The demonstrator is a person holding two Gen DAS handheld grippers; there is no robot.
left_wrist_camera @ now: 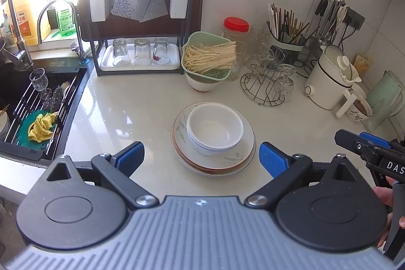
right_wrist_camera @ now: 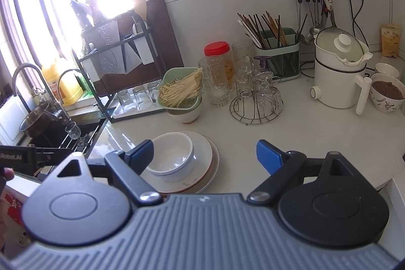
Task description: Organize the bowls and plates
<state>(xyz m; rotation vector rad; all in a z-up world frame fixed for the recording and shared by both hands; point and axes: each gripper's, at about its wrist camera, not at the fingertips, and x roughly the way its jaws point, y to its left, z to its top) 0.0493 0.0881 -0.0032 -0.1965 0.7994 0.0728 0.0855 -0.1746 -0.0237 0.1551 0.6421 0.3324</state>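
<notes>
Left gripper (left_wrist_camera: 201, 160) spread wide with blue pads bare, gripping nothing; right gripper (right_wrist_camera: 205, 156) likewise wide and empty, left finger (right_wrist_camera: 141, 153) overlapping the bowls in view, contact unclear. Between and just beyond both sets of fingers, on the pale glossy countertop (left_wrist_camera: 131, 113): two nested white round bowls (left_wrist_camera: 215, 127) stacked upright on a pile of white leaf-patterned plates (left_wrist_camera: 235, 156), brown-rimmed one lowest. Farther back, a green strainer of pale noodles (left_wrist_camera: 208, 57) atop a white bowl, then a wire glass rack (left_wrist_camera: 265, 85), with a black sink (left_wrist_camera: 38, 103) off to the left.
</notes>
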